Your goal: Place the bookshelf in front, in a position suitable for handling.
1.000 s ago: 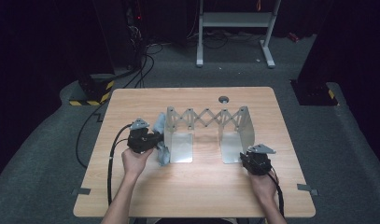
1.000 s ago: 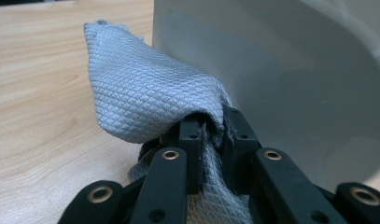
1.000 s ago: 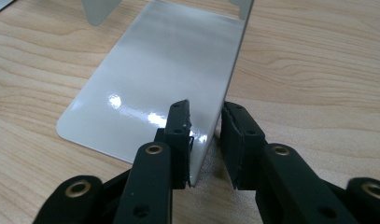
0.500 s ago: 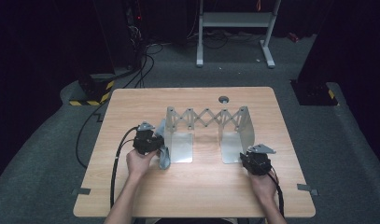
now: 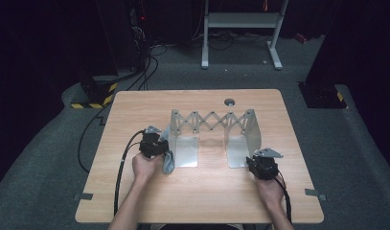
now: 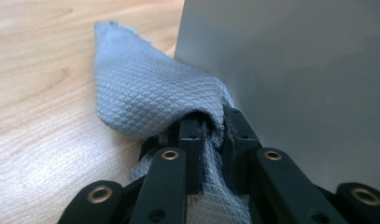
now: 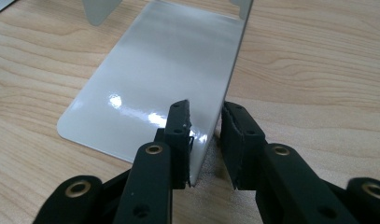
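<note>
A metal expanding rack (image 5: 212,119) stands mid-table, two upright end plates joined by a scissor lattice. My left gripper (image 5: 164,154) (image 6: 213,123) is shut on a grey quilted cloth (image 5: 168,162) (image 6: 145,102), which lies bunched against the outer face of the left end plate (image 5: 185,149) (image 6: 295,70). My right gripper (image 5: 251,162) (image 7: 204,109) is open, its jaws on either side of the near edge of the right end plate (image 5: 238,149) (image 7: 225,79). Its left jaw touches the metal and the right jaw stands a little apart. The plate's shiny flat foot (image 7: 145,84) rests on the wood.
The wooden table (image 5: 202,196) has a round cable hole (image 5: 229,101) at the back. Cables trail from the left gripper over the table's left edge. Tape tabs (image 5: 82,196) mark the front corners. Dark carpet and a white stand frame (image 5: 240,21) lie beyond.
My left gripper has shifted slightly right, towards the left end plate, carrying the cloth, which now hangs lower beside the plate. The right gripper has stayed put.
</note>
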